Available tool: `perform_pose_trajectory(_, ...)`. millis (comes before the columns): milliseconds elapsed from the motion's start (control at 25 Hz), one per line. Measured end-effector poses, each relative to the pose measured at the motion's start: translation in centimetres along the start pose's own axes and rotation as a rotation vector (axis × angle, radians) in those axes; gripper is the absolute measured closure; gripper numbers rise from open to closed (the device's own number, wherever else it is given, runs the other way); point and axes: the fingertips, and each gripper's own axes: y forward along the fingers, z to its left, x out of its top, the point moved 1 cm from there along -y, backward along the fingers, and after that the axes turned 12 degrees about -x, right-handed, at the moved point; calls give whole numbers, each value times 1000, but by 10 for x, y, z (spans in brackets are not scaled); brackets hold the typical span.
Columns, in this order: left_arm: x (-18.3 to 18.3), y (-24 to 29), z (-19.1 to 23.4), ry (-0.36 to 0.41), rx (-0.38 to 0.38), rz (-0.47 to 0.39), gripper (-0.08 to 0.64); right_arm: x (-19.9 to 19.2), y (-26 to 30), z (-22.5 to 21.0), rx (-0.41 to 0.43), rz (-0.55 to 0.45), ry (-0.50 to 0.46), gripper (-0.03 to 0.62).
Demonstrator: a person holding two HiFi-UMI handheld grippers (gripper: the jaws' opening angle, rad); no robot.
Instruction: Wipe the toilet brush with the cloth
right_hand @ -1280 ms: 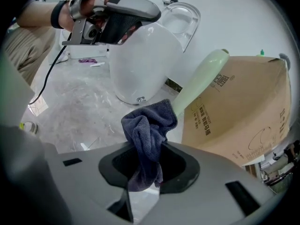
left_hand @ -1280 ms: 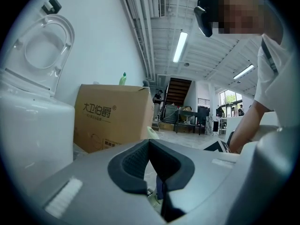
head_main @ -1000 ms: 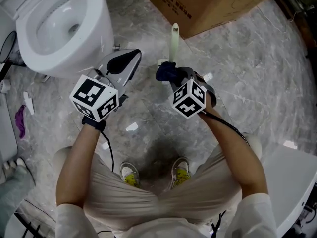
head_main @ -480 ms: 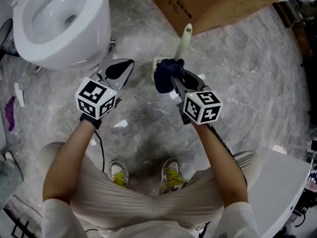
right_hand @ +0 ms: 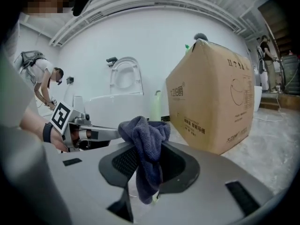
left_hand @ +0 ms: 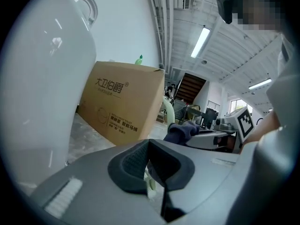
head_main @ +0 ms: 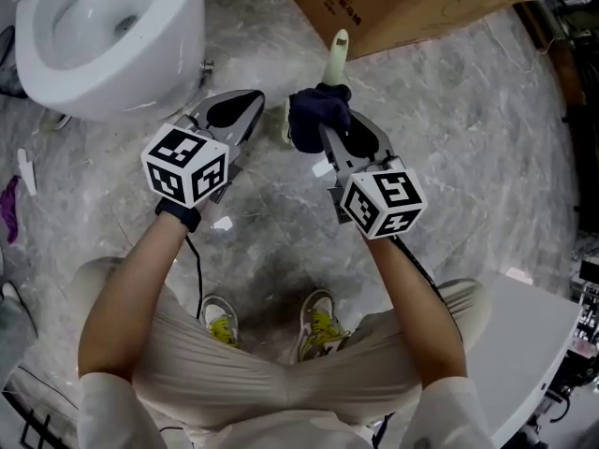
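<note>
The toilet brush's pale green handle (head_main: 337, 52) stands upright on the marble floor in front of the cardboard box. It also shows as the brush handle (left_hand: 167, 110) in the left gripper view and the brush handle (right_hand: 156, 106) in the right gripper view. My right gripper (head_main: 320, 131) is shut on a dark blue cloth (head_main: 316, 112), which sits against the lower handle and hides it. The cloth (right_hand: 146, 149) hangs bunched between that gripper's jaws. My left gripper (head_main: 255, 98) is shut with nothing in it, just left of the brush. The brush head is hidden.
A white toilet (head_main: 140, 54) stands at the upper left, close to my left gripper. A large cardboard box (head_main: 402, 3) is behind the brush. White scraps (head_main: 223, 223) lie on the floor. A white fixture (head_main: 538, 330) is at lower right. A person (right_hand: 44, 78) stands far left.
My right gripper has carried the cloth forward up to the brush handle. The left gripper has moved slightly forward beside it and stays shut.
</note>
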Motion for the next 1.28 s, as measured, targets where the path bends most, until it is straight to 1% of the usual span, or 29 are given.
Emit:
perform_pose_trajectory(80, 7, 2, 0, -3, -1, -20, 561, -7, 4, -1, 1, 16, 4, 479)
perform_pose_trajectory(240, 24, -2, 5, 17, -3, -55, 561, -29, 13, -5, -17, 60, 3, 479)
perform_pose_trajectory(320, 26, -4, 7, 7, 3, -67, 561, -41, 17, -6, -22, 87, 6, 479)
perform_pose_trajectory(400, 29, -2, 6, 2, -3, -77, 561, -51, 21, -9, -23, 113, -12, 479)
perform_pose_trajectory(560, 35, -2, 7, 31, -21, -79, 561, -71, 29, -5, -20, 164, -60, 479)
perform_pose_trajectory(600, 36, -2, 8, 37, -22, -79, 561, -75, 31, -6, -32, 169, -45, 479)
perform_pose_trajectory(720, 31, 1, 10, 43, -17, -66, 561, -88, 42, -11, -77, 193, 58, 477)
perform_pose_trajectory(880, 29, 12, 5, -3, -58, -75, 561, -99, 51, -16, -127, 205, 50, 477)
perform_pose_trajectory(960, 30, 10, 9, -18, -62, -82, 561, -105, 58, -12, -147, 216, 57, 477)
perform_pose_trajectory(1120, 24, 4, 14, -19, -55, -66, 561, -124, 67, 0, -155, 246, 63, 477)
perform_pose_trajectory(1280, 23, 1, 9, -12, -59, -61, 561, -139, 72, -1, -170, 267, 60, 477)
